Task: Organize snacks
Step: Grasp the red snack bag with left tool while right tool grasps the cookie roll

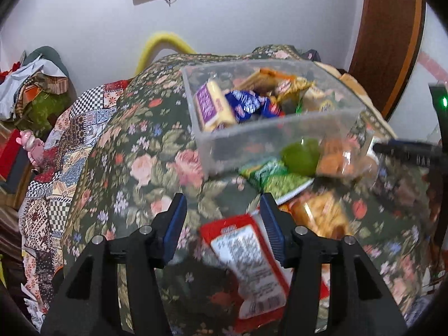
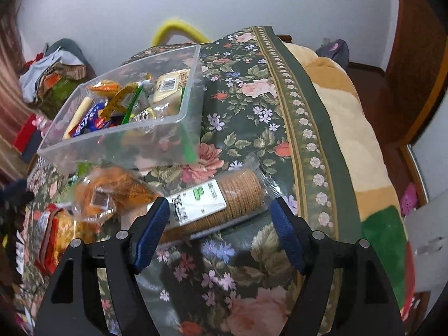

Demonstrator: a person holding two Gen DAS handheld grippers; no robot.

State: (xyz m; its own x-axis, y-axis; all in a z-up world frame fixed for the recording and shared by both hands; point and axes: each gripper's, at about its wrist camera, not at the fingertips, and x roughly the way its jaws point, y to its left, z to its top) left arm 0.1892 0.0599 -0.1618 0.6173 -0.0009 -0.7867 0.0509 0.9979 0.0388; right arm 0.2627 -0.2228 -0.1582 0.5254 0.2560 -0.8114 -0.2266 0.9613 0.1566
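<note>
A clear plastic box [image 1: 280, 137] holding several wrapped snacks stands on a floral cloth [image 1: 156, 168]; the right wrist view shows the box [image 2: 117, 148] at upper left. My left gripper [image 1: 222, 198] is open above a red and white packet [image 1: 246, 254], which lies close beside the right-hand finger. My right gripper [image 2: 219, 201] is open, its fingertips on either side of a clear pack of round brown biscuits [image 2: 240, 193] with a white label. The pads do not press on it.
Loose snacks lie in front of the box: a green packet [image 1: 268, 180], a clear bag of orange pieces [image 2: 117, 190] and a yellow-orange packet [image 1: 322, 215]. A beige blanket [image 2: 358, 128] hangs past the cloth's right border. Clothes are piled at far left [image 1: 36, 84].
</note>
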